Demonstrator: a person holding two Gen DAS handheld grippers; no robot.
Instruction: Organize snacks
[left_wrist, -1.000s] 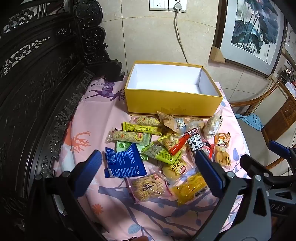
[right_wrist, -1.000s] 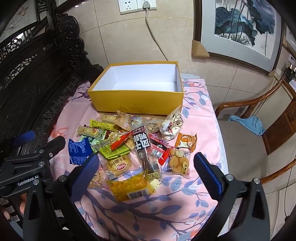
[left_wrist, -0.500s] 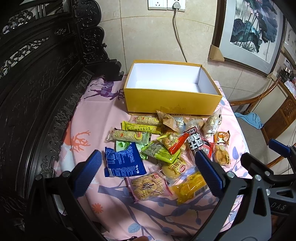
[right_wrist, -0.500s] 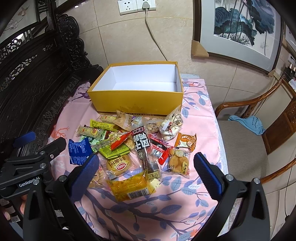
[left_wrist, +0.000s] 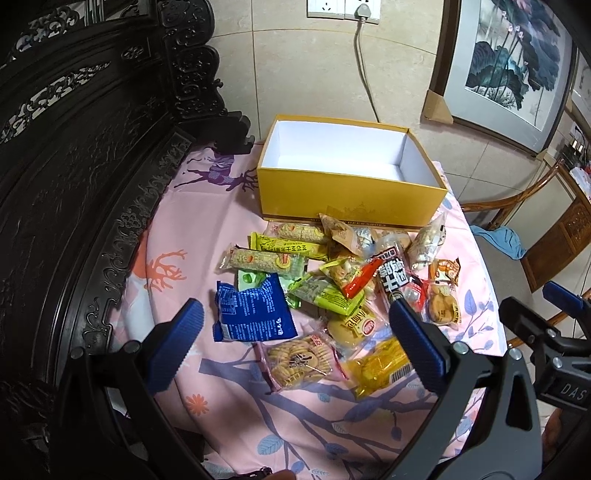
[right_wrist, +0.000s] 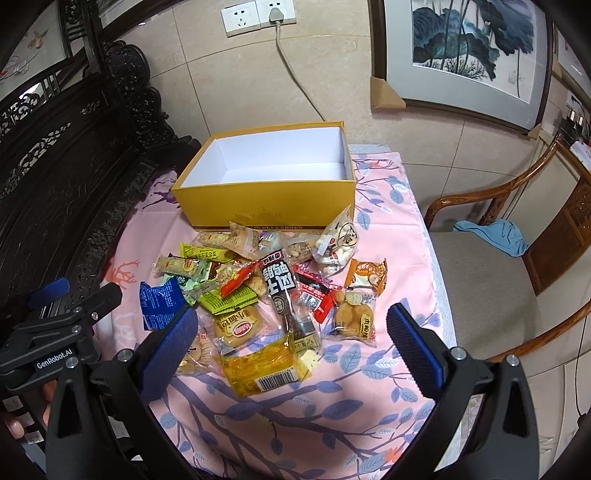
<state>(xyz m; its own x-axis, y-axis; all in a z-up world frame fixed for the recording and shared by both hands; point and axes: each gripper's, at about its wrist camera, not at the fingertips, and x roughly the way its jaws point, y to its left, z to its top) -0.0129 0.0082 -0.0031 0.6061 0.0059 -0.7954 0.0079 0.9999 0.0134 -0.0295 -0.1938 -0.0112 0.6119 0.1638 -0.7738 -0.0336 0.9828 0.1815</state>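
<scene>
An open yellow box (left_wrist: 351, 195) (right_wrist: 266, 206) with a white inside stands at the back of the table, nothing in it. In front of it lies a heap of several wrapped snacks: a blue packet (left_wrist: 251, 314) (right_wrist: 160, 301), a round-cracker pack (left_wrist: 297, 360), a yellow packet with a barcode (left_wrist: 380, 363) (right_wrist: 260, 363), a black strip pack (right_wrist: 284, 291). My left gripper (left_wrist: 295, 339) hovers open above the near side of the heap, holding nothing. My right gripper (right_wrist: 291, 345) is likewise open over the yellow barcode packet, and it shows at the right edge (left_wrist: 554, 332) of the left wrist view.
A pink printed cloth (right_wrist: 388, 236) covers the table. Dark carved wooden furniture (left_wrist: 74, 166) runs along the left. A wooden armchair (right_wrist: 491, 273) with a blue rag (right_wrist: 495, 236) stands on the right. A cable hangs down the tiled wall behind the box.
Both views have shifted only slightly; the snacks and box lie as before and both grippers stay open.
</scene>
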